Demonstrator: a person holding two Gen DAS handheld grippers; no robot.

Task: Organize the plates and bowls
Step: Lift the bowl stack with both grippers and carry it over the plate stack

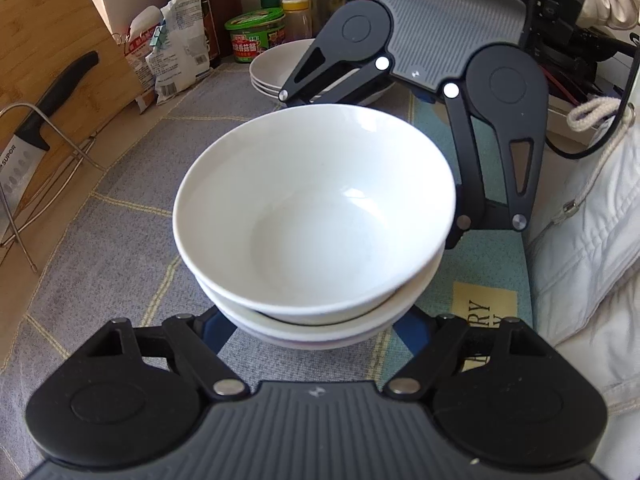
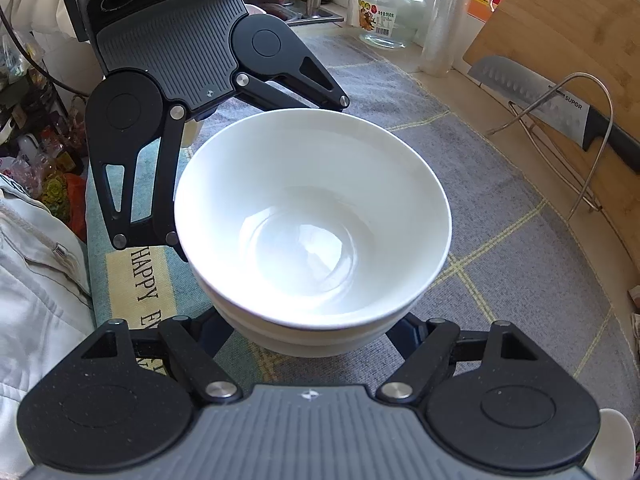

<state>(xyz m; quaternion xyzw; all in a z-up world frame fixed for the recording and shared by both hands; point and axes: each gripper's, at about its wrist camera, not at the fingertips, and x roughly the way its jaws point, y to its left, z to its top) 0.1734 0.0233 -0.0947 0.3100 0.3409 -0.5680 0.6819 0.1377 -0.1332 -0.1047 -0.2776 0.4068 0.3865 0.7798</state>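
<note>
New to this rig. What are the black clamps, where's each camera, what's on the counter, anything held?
No robot arm: a person holds a two-finger gripper in each hand, with a fisheye camera on each looking along its fingers. In the left wrist picture the left tongs are at the bottom and the other gripper faces them; the right wrist picture mirrors this with the right tongs. Between them a stack of white ceramic bowls is over a grey patchwork cloth. Behind lie stacked white plates, a black-handled knife and a bamboo cutting board. The left tongs are closed on the stack; whether the right press is unclear.
</note>
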